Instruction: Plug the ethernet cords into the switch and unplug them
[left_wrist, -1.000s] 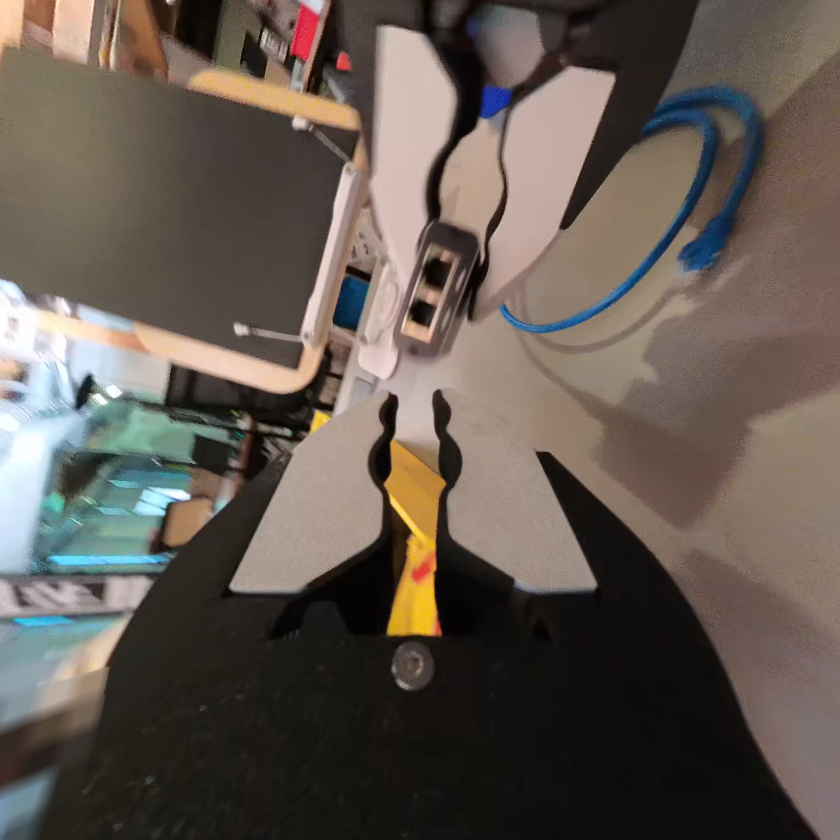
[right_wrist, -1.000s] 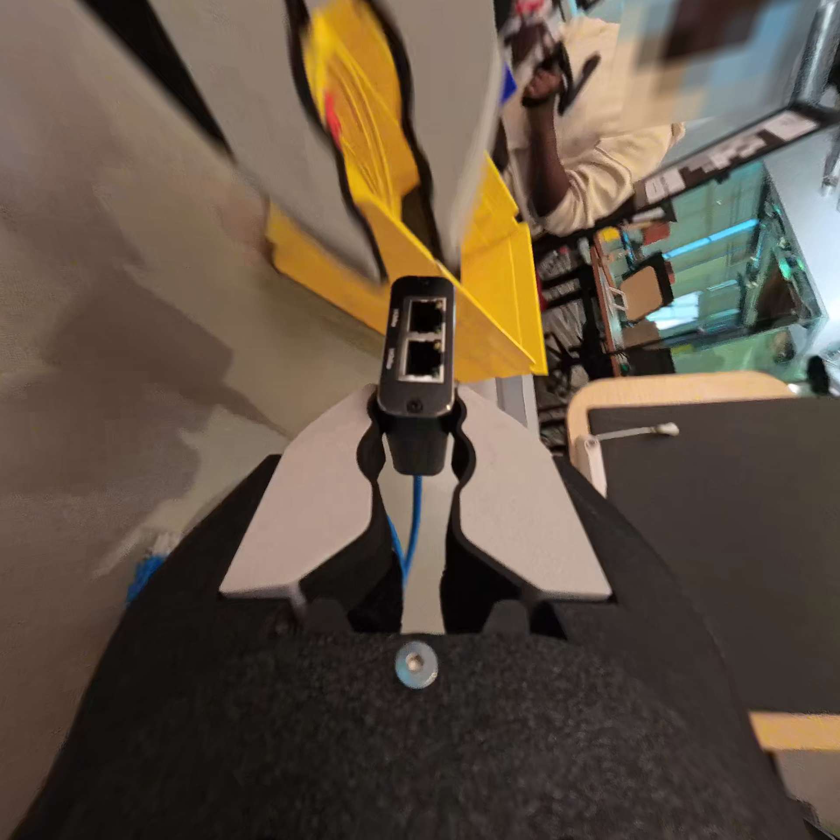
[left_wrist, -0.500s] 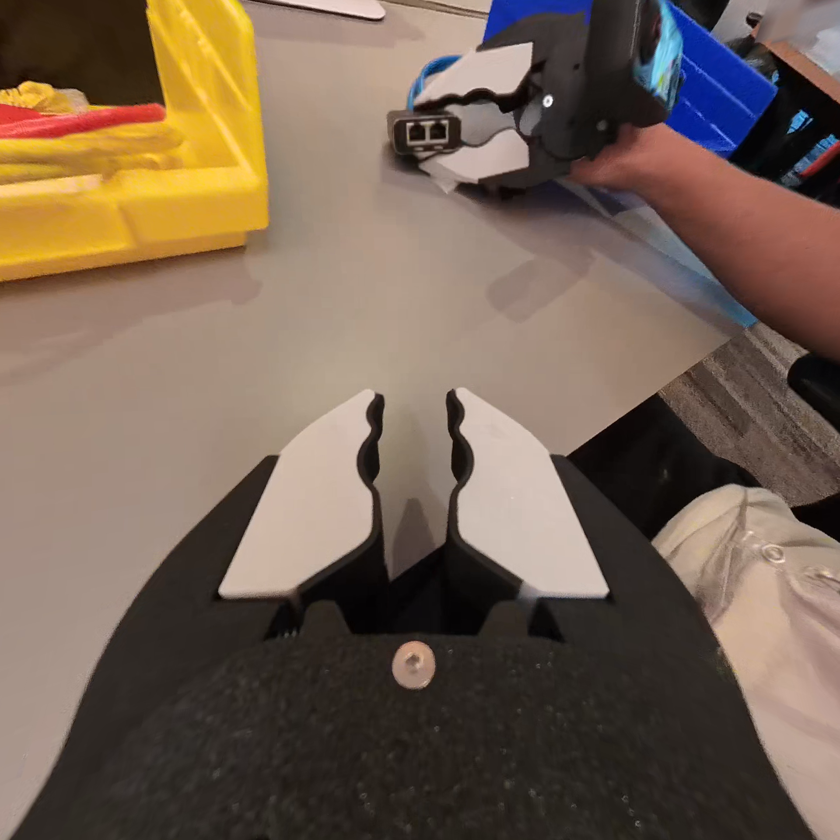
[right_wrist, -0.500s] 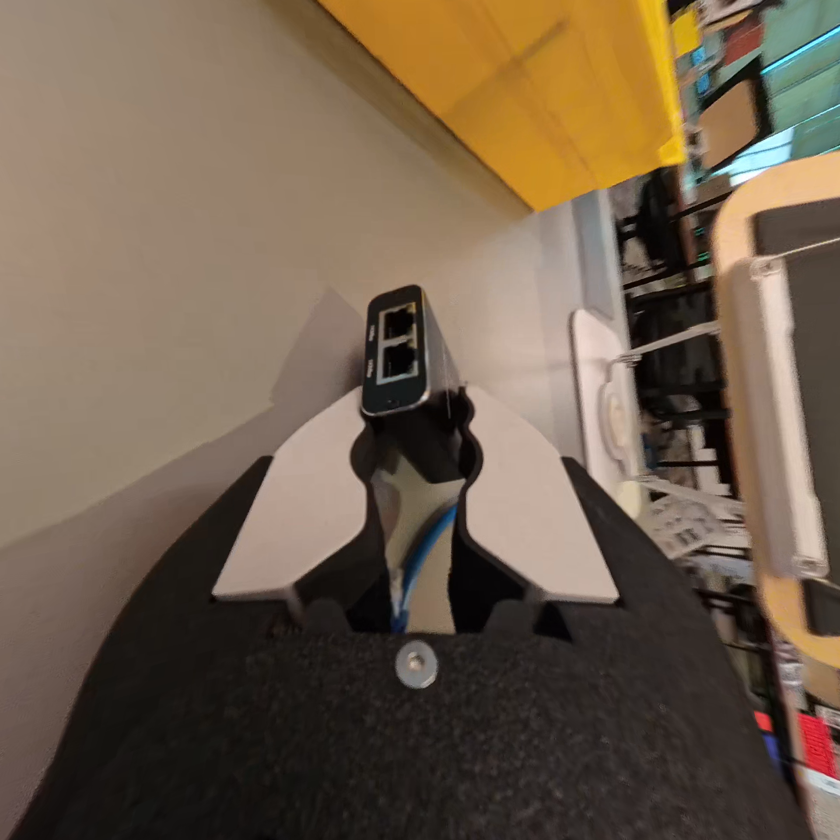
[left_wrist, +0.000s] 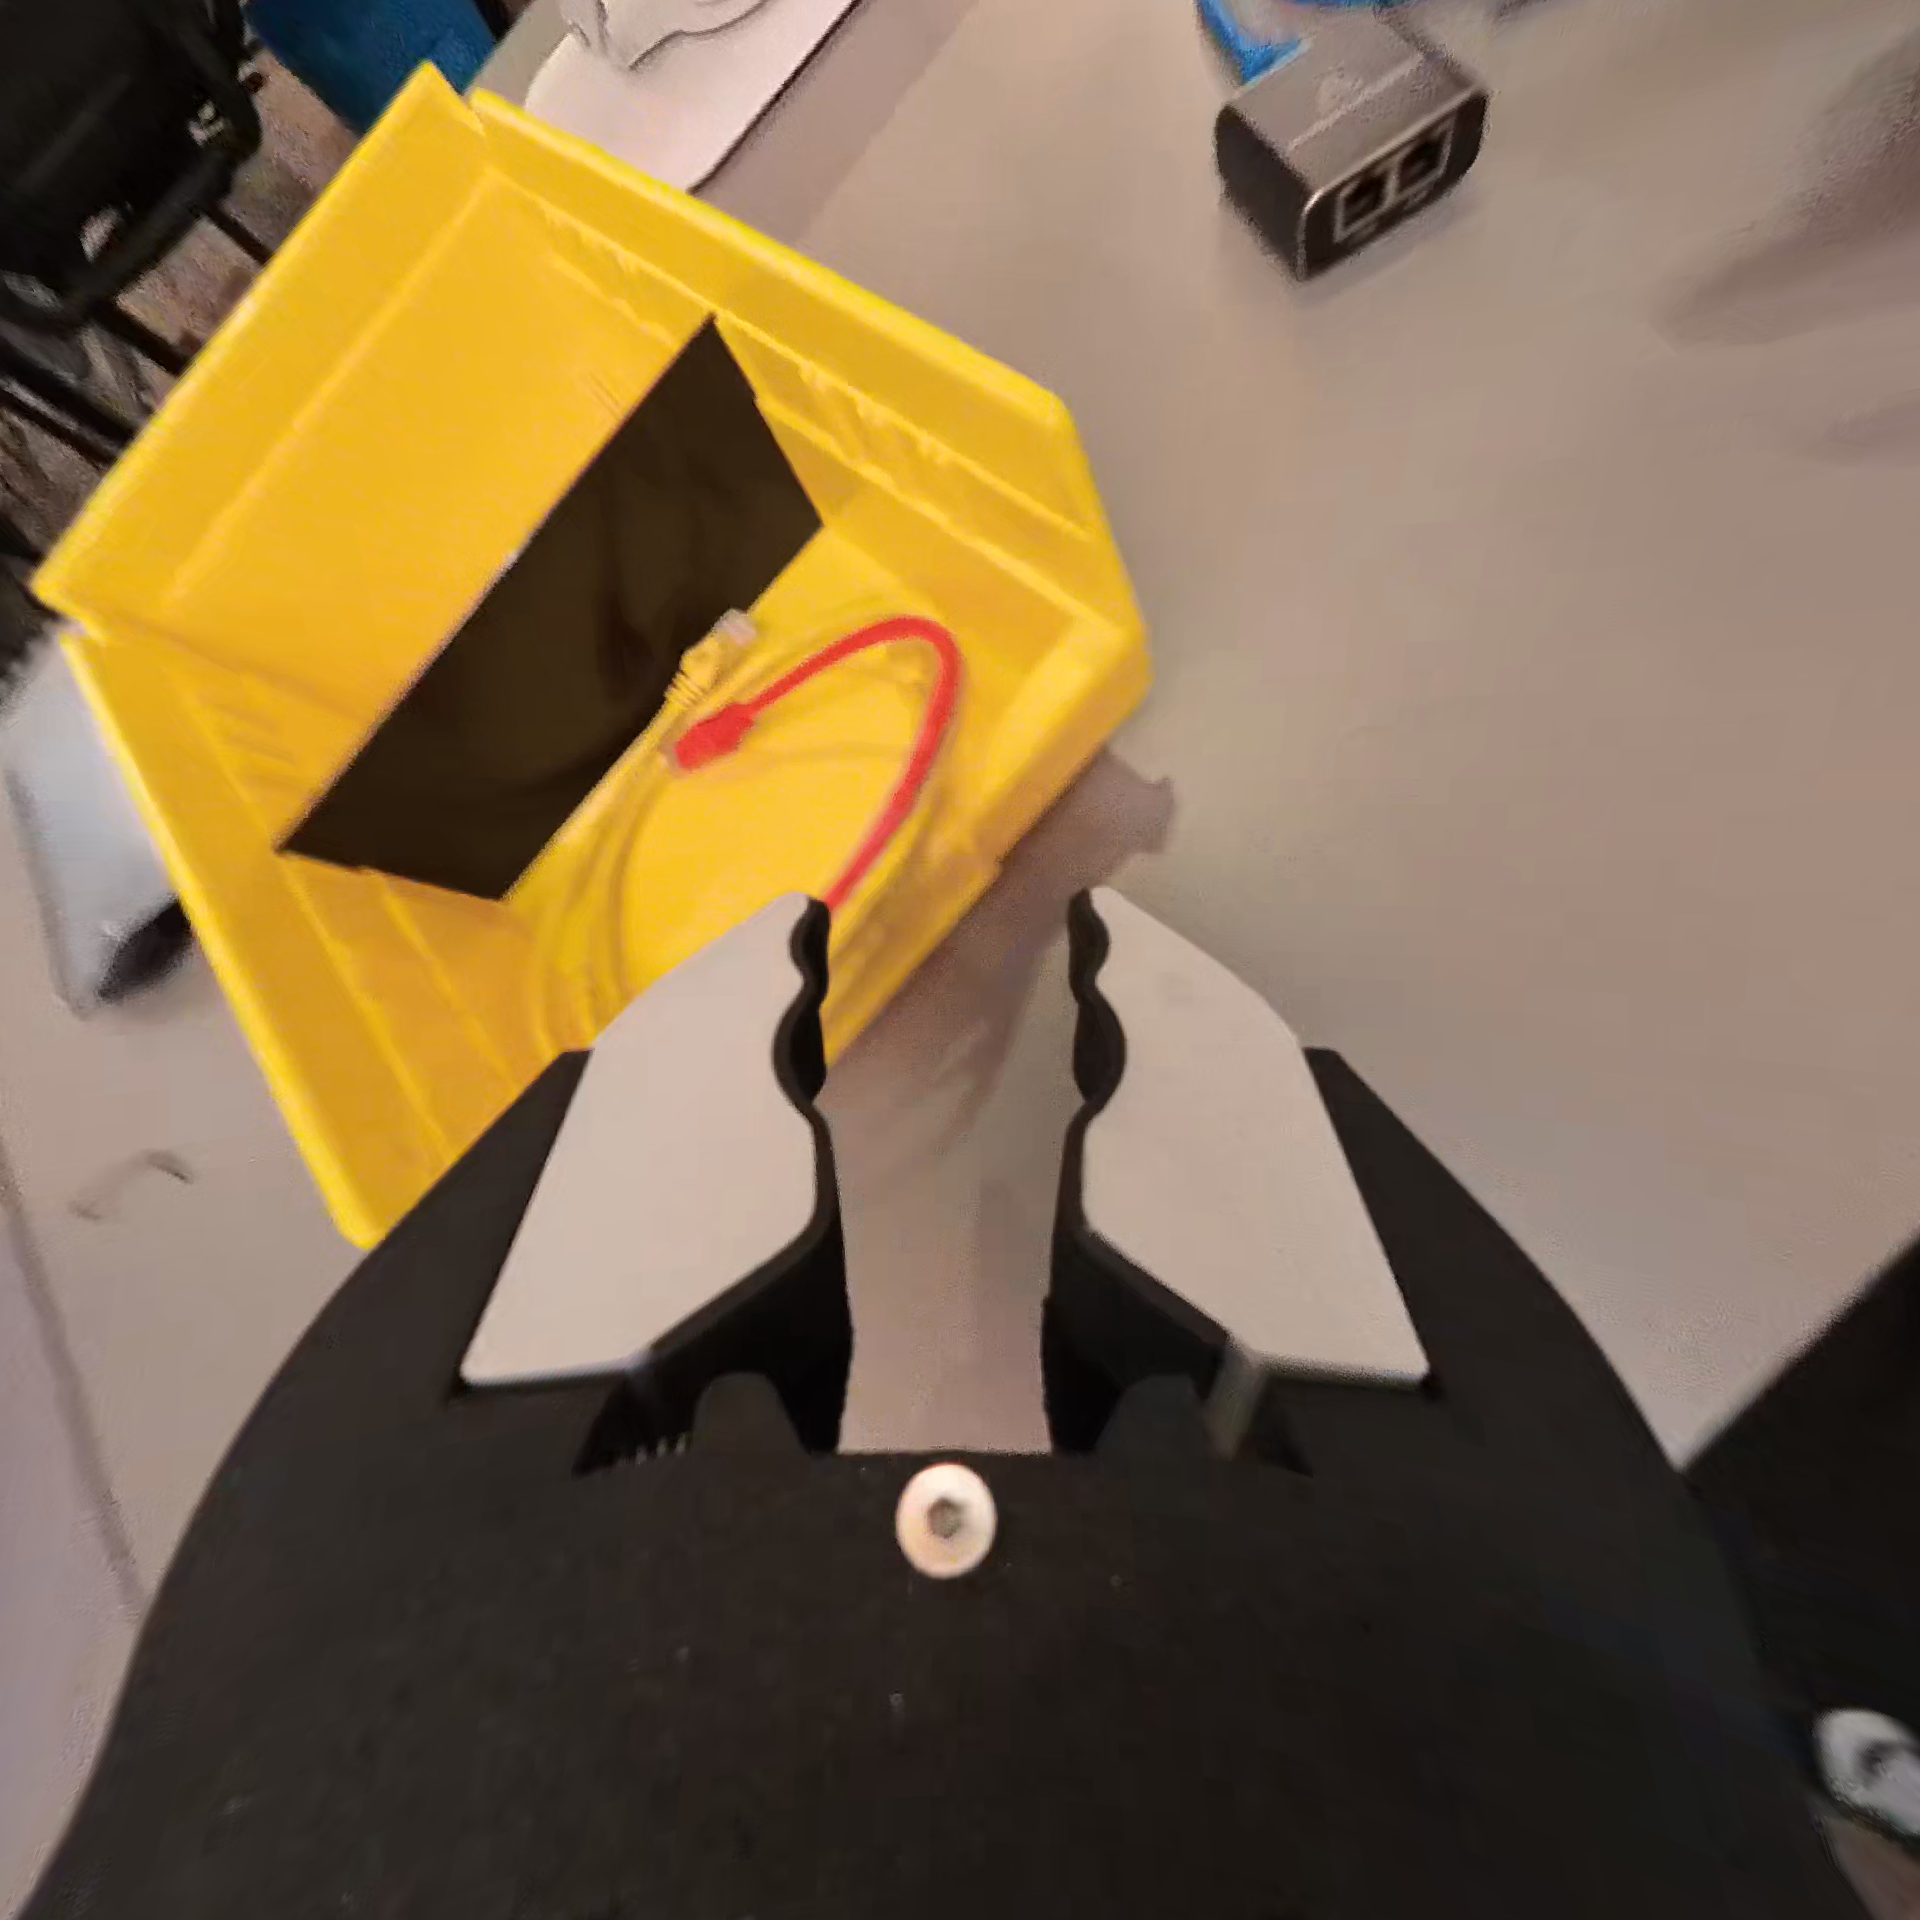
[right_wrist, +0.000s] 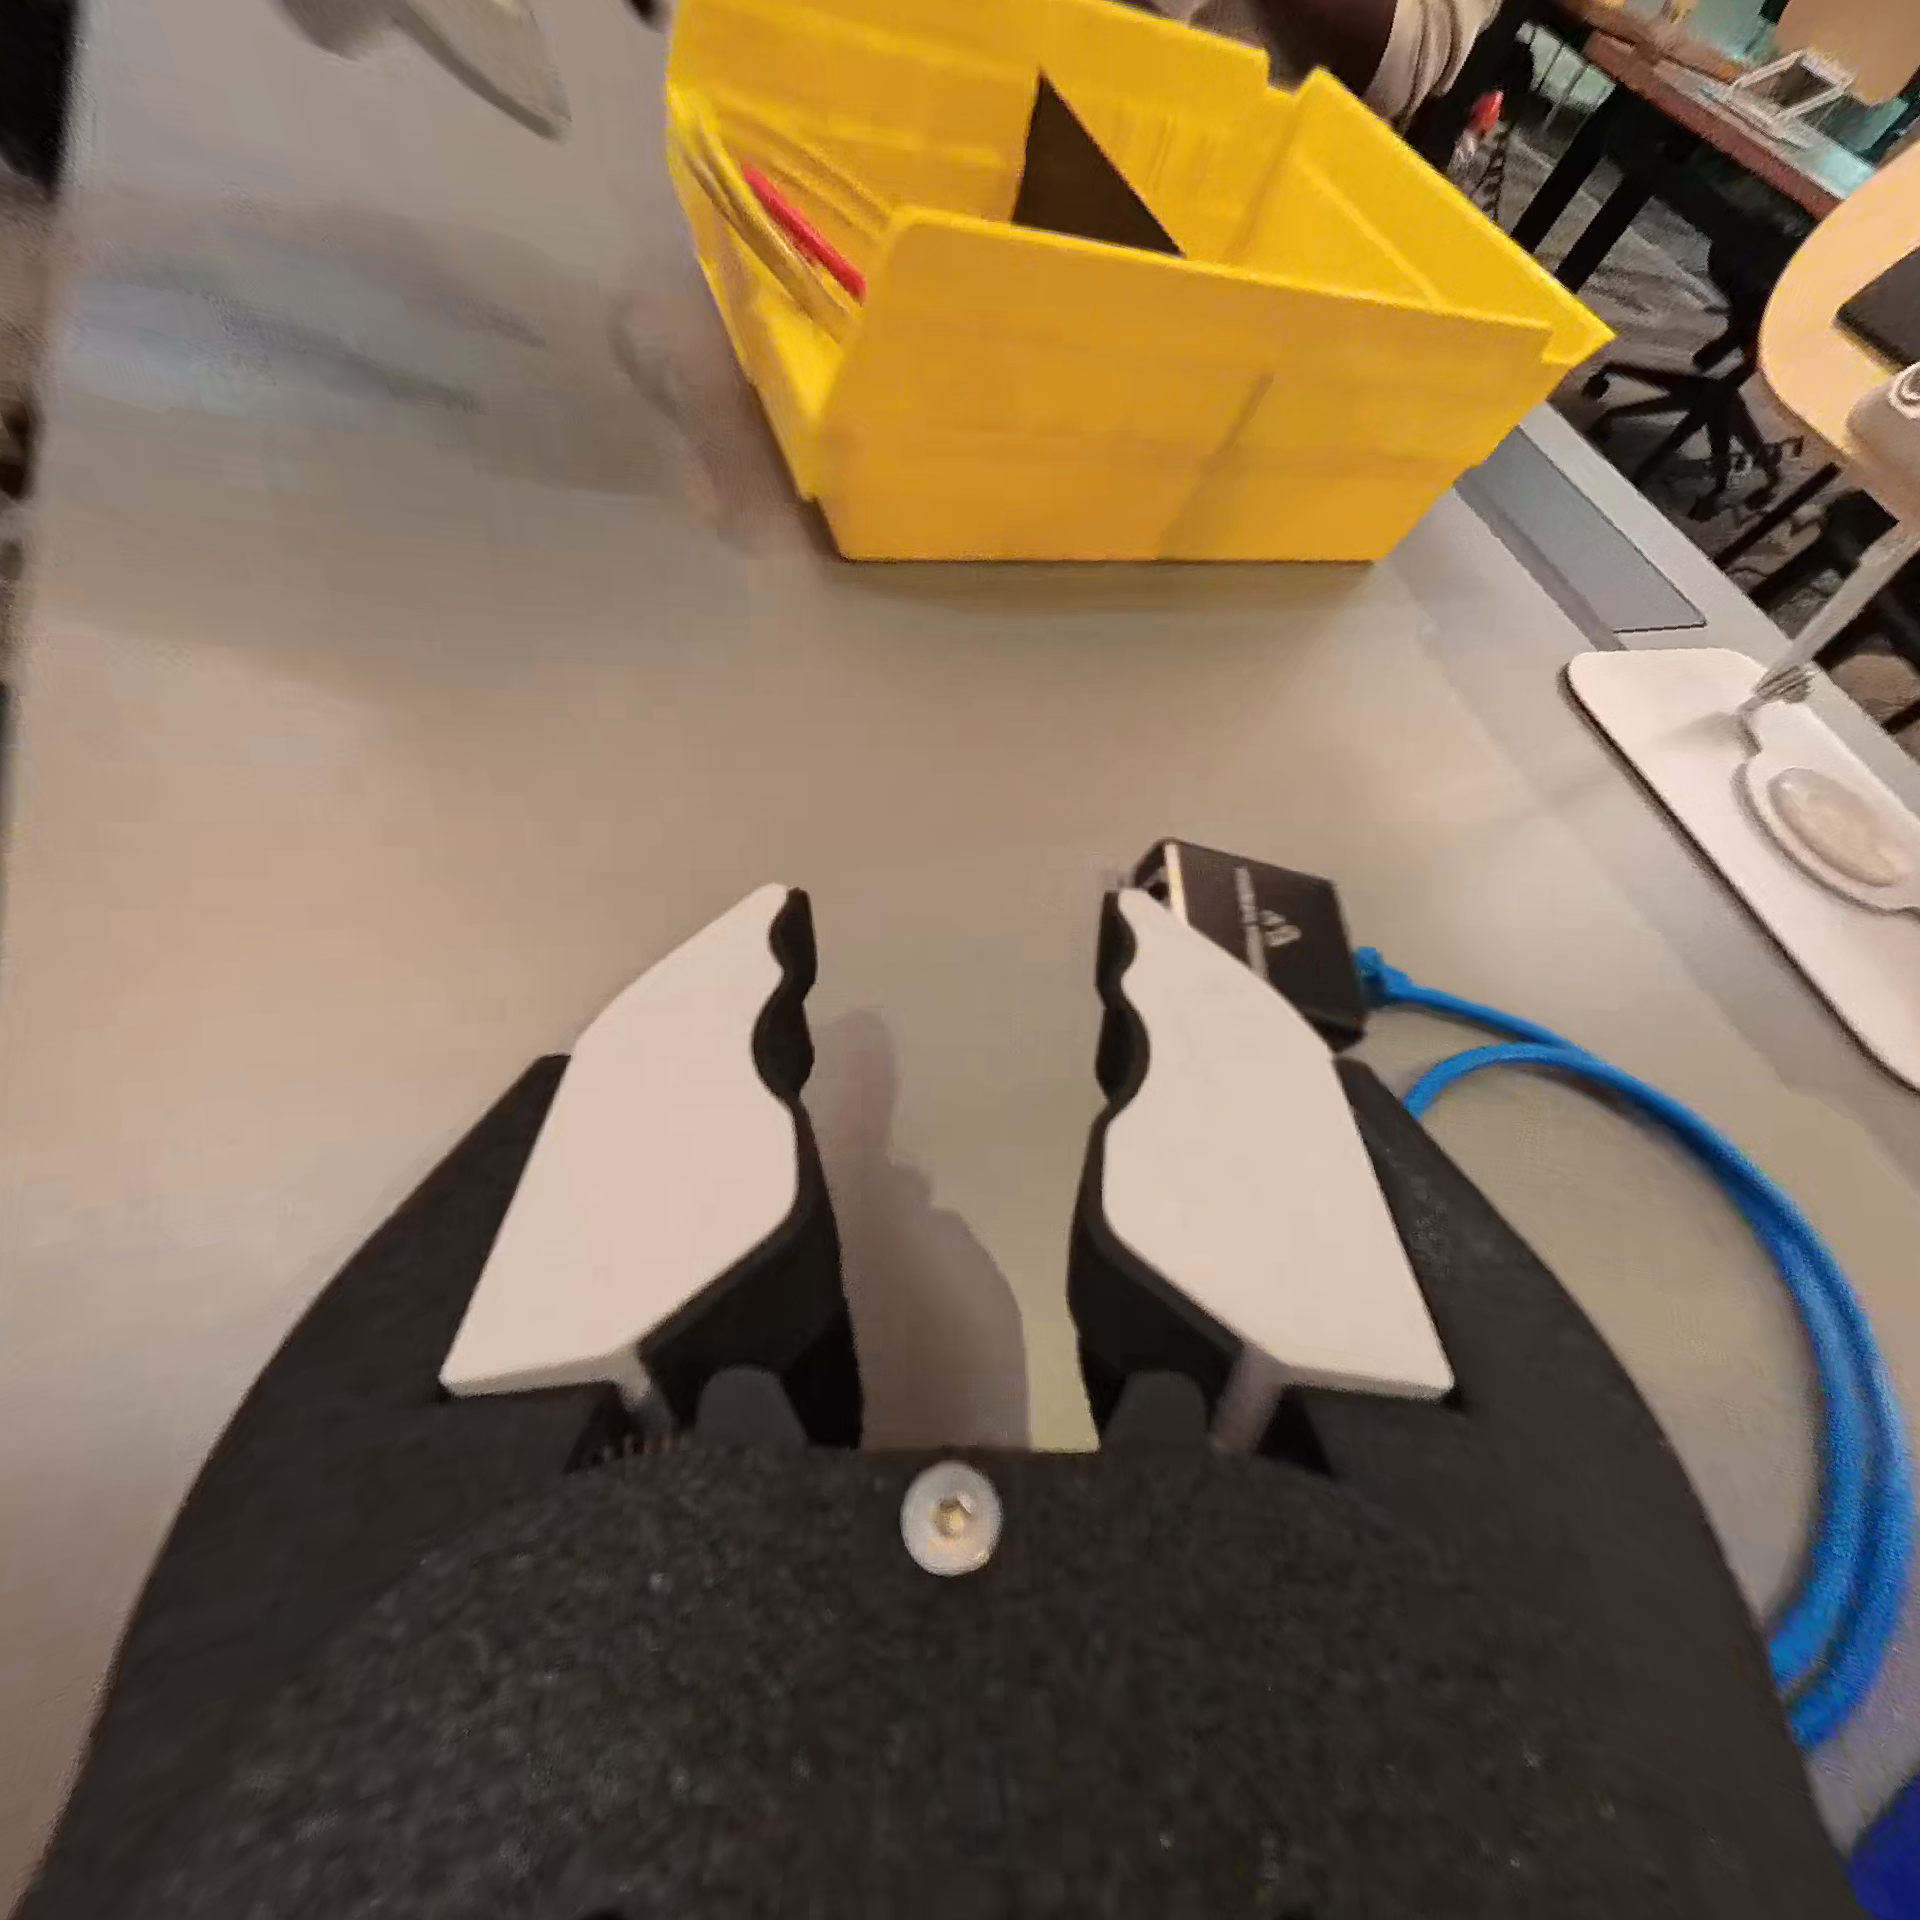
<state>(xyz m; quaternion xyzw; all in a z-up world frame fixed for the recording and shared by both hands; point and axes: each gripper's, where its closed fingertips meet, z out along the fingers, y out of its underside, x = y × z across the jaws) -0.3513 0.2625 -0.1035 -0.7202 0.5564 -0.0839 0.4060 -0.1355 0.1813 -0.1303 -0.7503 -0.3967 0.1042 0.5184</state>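
The small black switch (right_wrist: 1262, 930) lies flat on the grey table just right of my right gripper's (right_wrist: 951, 914) tip, with a blue ethernet cord (right_wrist: 1704, 1164) plugged into its rear. It also shows in the left wrist view (left_wrist: 1351, 156), its two empty ports facing me. My right gripper is open and empty. My left gripper (left_wrist: 945, 914) is open and empty, at the near corner of the yellow bin (left_wrist: 1049, 540). A red cord (left_wrist: 914, 717) and a yellow cord (left_wrist: 717, 649) lie coiled in the bin.
A black divider (left_wrist: 561, 665) stands inside the bin. A white stand base (right_wrist: 1756, 831) sits at the table's right edge by the switch. The table (right_wrist: 520, 727) between the bin (right_wrist: 1143, 416) and my right gripper is bare. Chairs and desks stand beyond the far edge. There is about 25 cm between the tips of the two grippers. The left gripper is farther from the small black switch (right_wrist: 1262, 930), some 25 cm, than the right, some 9 cm. It turns up in the left wrist view (left_wrist: 1349, 100) as well.
My right gripper has let go of the switch, which now lies on the table, and its jaws have opened. My left gripper has swung over to the yellow bin and opened wider.
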